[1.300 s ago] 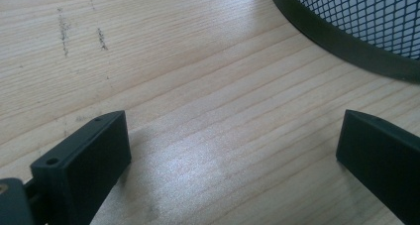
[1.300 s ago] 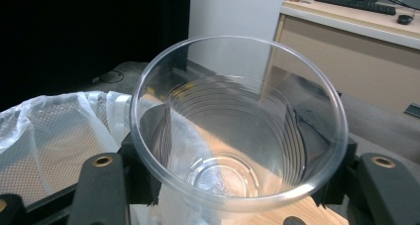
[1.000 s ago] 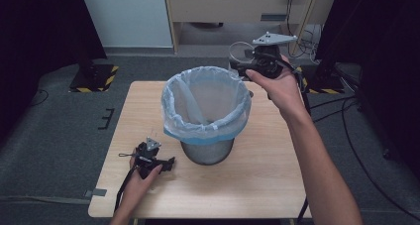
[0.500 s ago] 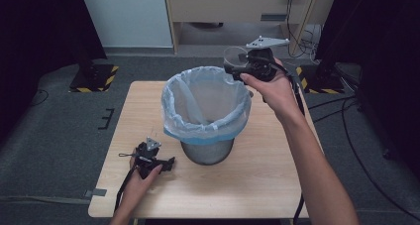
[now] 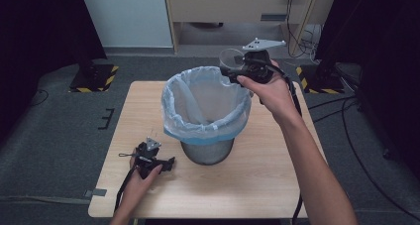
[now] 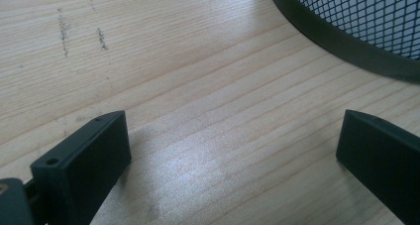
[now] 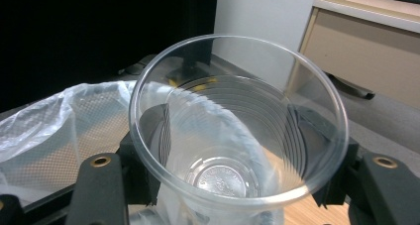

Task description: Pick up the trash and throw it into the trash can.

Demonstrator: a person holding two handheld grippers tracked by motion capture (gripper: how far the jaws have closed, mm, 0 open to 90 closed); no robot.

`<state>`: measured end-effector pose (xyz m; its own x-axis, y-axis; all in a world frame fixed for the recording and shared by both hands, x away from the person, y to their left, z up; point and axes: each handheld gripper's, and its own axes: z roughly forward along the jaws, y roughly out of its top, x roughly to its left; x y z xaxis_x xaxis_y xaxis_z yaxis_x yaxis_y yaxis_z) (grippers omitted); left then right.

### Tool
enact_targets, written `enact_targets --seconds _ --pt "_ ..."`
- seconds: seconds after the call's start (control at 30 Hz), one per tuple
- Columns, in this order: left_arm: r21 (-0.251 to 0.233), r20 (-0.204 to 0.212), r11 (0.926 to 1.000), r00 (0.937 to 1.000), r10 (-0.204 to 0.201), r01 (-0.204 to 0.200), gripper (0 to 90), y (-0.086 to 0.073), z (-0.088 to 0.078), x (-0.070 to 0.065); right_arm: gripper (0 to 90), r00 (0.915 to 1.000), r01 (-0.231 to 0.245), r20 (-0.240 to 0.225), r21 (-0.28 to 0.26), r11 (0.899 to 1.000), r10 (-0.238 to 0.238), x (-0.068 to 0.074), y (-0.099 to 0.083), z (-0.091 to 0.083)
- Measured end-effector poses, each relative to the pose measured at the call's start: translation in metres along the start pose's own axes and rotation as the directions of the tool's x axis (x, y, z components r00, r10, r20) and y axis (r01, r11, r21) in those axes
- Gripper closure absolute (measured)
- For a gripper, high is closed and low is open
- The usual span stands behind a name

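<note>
**Clear cup held at the far rim of the lined bin**

As seen from the high view, a mesh waste bin point(image 5: 207, 150) with a pale blue liner bag point(image 5: 205, 106) stands near the middle of the wooden table point(image 5: 267, 180) and serves as the landmark. Beyond the bin's far rim and to its right, the right hand point(image 5: 270, 88) carries the right gripper point(image 5: 233, 69), raised above the table, with a grey three-cornered plate point(image 5: 263, 43) on top. Its jaws are closed on a clear plastic cup point(image 5: 229, 58), which sits just outside the bin's far rim and above it. On the near side of the bin, to its left, the left hand point(image 5: 143, 173) rests the left gripper point(image 5: 168, 163) on the table, close to the bin's base, a cable point(image 5: 124, 190) trailing toward the table's near edge.

From the left gripper view, both black jaws stand wide apart with nothing but bare wood grain between them; the bin's dark base ring point(image 6: 346, 41) and mesh wall curve across the upper right corner, just beyond the jaws.

From the right gripper view, the cup point(image 7: 237, 136) is upright with its mouth open toward the camera and its ribbed wall pinched between the two jaws, one pad on each side. Liner bag point(image 7: 64, 116) and mesh show to the left of the cup and below it; a beige cabinet point(image 7: 371, 46) stands farther off, beyond the cup
</note>
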<state>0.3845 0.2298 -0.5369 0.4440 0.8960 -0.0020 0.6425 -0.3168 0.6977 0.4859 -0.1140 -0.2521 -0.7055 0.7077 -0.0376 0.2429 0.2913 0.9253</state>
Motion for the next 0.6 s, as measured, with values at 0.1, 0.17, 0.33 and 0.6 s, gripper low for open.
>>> enact_targets --seconds 0.1,0.17,0.33,0.6 --pt "0.000 0.000 1.0000 1.0000 0.000 0.000 0.0 0.0000 0.0000 0.0000 35.3 0.9999 0.009 -0.011 0.003 1.000 -0.008 0.0034 -0.0014 0.0005" --pt "0.000 0.000 1.0000 1.0000 0.000 0.000 0.0 0.0000 0.0000 0.0000 35.2 0.9998 0.016 -0.016 0.012 1.000 -0.016 0.0058 -0.0029 0.0013" --pt "0.000 0.000 1.0000 1.0000 0.000 0.000 0.0 0.0000 0.0000 0.0000 28.5 0.9987 0.010 -0.051 0.035 0.999 -0.008 0.0080 -0.0067 0.0058" --pt "0.000 -0.001 1.0000 1.0000 0.000 0.000 0.0 0.0000 -0.0001 0.0000 9.3 0.9978 -0.043 -0.051 -0.008 0.999 0.043 0.0003 -0.0091 -0.0007"
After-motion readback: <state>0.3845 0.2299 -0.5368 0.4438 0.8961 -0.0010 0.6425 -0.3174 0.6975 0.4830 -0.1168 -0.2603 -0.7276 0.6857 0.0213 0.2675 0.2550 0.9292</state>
